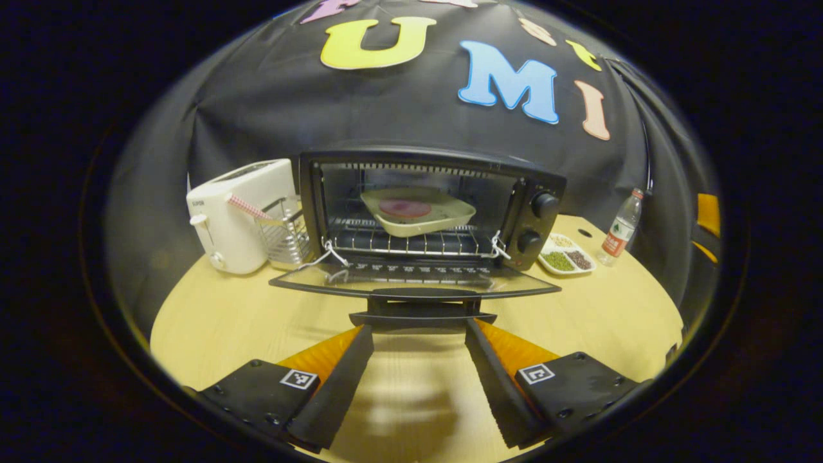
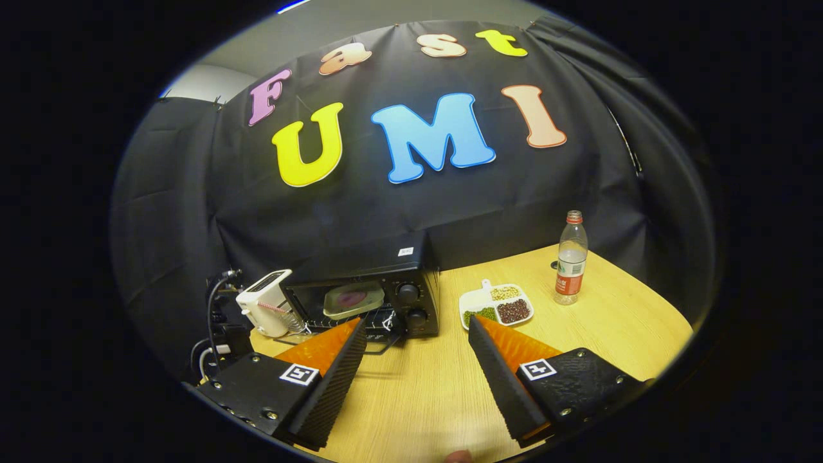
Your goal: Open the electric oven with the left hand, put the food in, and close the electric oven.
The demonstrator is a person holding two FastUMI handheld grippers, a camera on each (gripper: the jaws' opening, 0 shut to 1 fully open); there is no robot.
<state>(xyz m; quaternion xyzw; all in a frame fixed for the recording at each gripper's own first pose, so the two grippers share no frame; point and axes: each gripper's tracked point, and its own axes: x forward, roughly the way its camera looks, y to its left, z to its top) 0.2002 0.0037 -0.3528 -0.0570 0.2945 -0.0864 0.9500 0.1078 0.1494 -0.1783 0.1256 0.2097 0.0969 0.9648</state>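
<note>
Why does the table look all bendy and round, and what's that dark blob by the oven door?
Left gripper view: the fisheye lens bows the table edge; the blob is the open oven door's shadow. Right gripper view: same bowing, and the bottle leans.

Toaster, wire rack, bean dish, bottle.

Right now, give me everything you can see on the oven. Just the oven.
The electric oven is a black box with two round knobs stacked on its right panel. Its glass door is folded down flat toward the left gripper, whose open fingers flank the door's handle without pressing it. Inside, a wire rack carries a cream tray holding a pinkish round slice. It stands on the wooden table, between a white toaster and a sectioned dish.
</note>
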